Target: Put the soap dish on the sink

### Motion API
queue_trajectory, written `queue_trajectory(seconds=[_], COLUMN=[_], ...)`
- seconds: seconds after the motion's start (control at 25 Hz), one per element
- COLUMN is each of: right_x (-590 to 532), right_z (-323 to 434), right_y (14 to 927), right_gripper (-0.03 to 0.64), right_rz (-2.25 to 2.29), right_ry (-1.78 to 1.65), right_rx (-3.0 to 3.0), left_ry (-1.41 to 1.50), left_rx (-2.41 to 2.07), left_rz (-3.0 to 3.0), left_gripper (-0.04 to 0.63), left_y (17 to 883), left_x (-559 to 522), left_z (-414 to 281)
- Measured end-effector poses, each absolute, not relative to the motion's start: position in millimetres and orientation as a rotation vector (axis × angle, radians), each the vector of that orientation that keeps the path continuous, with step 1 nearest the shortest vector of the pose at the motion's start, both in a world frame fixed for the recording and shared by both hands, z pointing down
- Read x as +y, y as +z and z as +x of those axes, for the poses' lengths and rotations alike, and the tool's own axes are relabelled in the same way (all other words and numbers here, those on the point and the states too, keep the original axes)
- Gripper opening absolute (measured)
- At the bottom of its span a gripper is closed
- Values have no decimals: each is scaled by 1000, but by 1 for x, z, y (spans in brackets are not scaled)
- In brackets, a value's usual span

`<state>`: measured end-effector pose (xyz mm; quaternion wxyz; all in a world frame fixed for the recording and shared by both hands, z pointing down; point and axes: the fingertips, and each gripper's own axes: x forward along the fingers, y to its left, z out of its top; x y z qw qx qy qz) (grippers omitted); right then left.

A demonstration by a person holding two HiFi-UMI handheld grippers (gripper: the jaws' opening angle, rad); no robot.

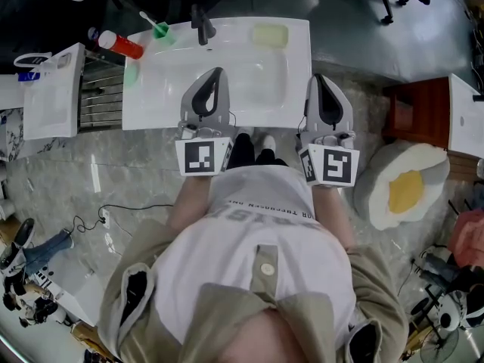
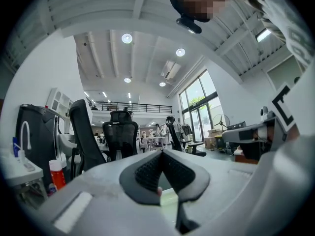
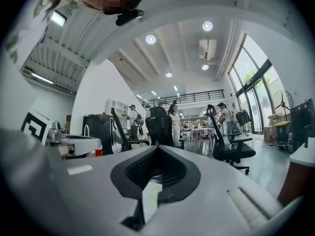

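The pale green soap dish [image 1: 270, 35] lies on the back right corner of the white sink [image 1: 155, 100], right of the dark faucet [image 1: 203, 23]. Over the basin's front part my left gripper [image 1: 214, 74] is shut and holds nothing. My right gripper [image 1: 318, 80] hovers just off the sink's right edge, also shut and empty. In the left gripper view the left gripper [image 2: 161, 154] shows its black pads [image 2: 147, 171] pressed together. The right gripper [image 3: 156, 149] in the right gripper view looks the same. Neither gripper touches the dish.
A green cup with a toothbrush [image 1: 161, 30] and a red bottle [image 1: 121, 44] stand at the sink's back left. A metal rack [image 1: 102, 89] and a white cabinet [image 1: 53, 93] are left of it. To the right are a reddish stool [image 1: 420, 112] and an egg-shaped cushion [image 1: 401, 187].
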<state>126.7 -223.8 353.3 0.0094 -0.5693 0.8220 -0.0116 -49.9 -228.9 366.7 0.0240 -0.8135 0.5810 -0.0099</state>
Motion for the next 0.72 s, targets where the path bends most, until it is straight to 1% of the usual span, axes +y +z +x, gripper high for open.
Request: queue_trajectory(seconds=[0.4,0.72], right_x=[-217,-215], right_z=[123,123], right_y=[360,360], right_gripper=[2,2], right_rz=[-1772,-1762], right_ry=[-56,-76], right_rx=[2593,2604], left_ry=[-72,-34], left_rx=[1802,1810], left_rz=[-2501,-2512], left_gripper=[8,8], left_y=[371,365], left_x=[-225,-225], left_z=[-57,-56])
